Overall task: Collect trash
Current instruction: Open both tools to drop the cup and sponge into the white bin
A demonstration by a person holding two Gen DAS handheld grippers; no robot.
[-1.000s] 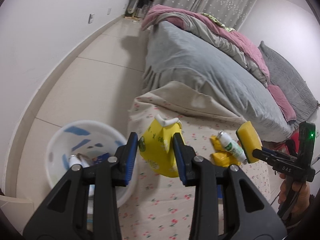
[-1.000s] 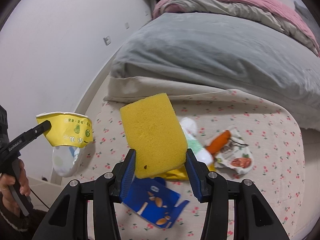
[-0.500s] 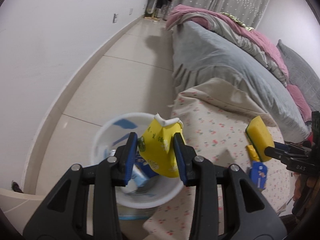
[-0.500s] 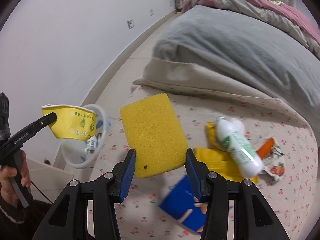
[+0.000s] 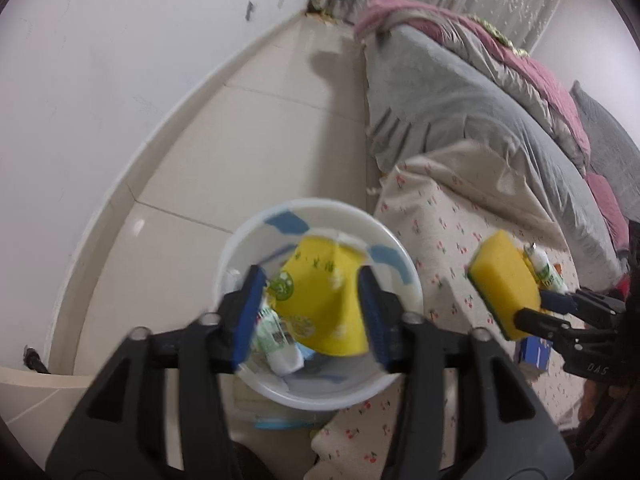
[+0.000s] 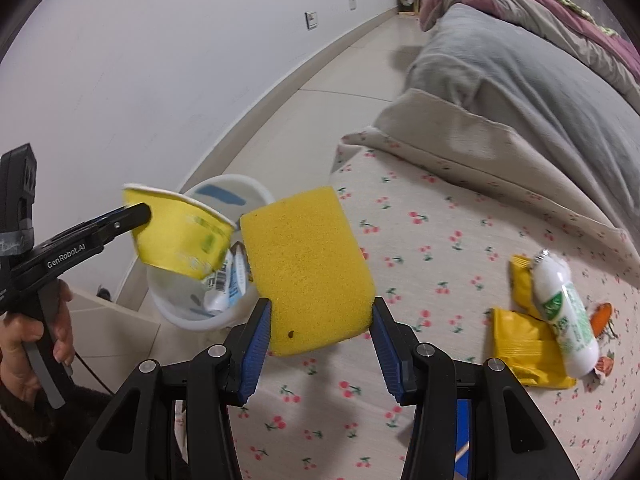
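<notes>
Trash: a crushed yellow paper cup (image 5: 324,304) sits between the fingers of the left tool (image 5: 312,312), directly above the open mouth of a white bin (image 5: 400,280). The left tool's jaws are opening; in the left wrist view a gap shows between the left pad and the cup, while the right pad lies at the cup's edge, and whether it still touches cannot be told because of blur. In the right wrist view the cup (image 6: 180,236) appears at the tip of the left tool (image 6: 136,212), over the bin (image 6: 224,188).

A yellow sponge (image 6: 308,268) is pinched between the blue pads of the right tool (image 6: 320,320), both pads pressing its sides. It is held above the cherry-print cloth (image 6: 420,248), just beside the bin. In the left wrist view the sponge (image 5: 504,280) shows a dark green backing along its lower edge.

Inside the bin lie a white bottle (image 5: 276,340) with a green label and other packaging, too blurred to name.

Further off on the cloth lie a white bottle with green print (image 6: 564,312), two yellow packets (image 6: 524,344) touching it, and an orange-printed wrapper (image 6: 600,320) partly under the bottle. A blue packet (image 5: 536,354) lies near the right tool.

A hand (image 6: 28,344) grips the left tool's handle. Beyond lie the grey bedding (image 6: 520,80), the tiled floor (image 5: 248,132) and the white wall (image 6: 160,60).
</notes>
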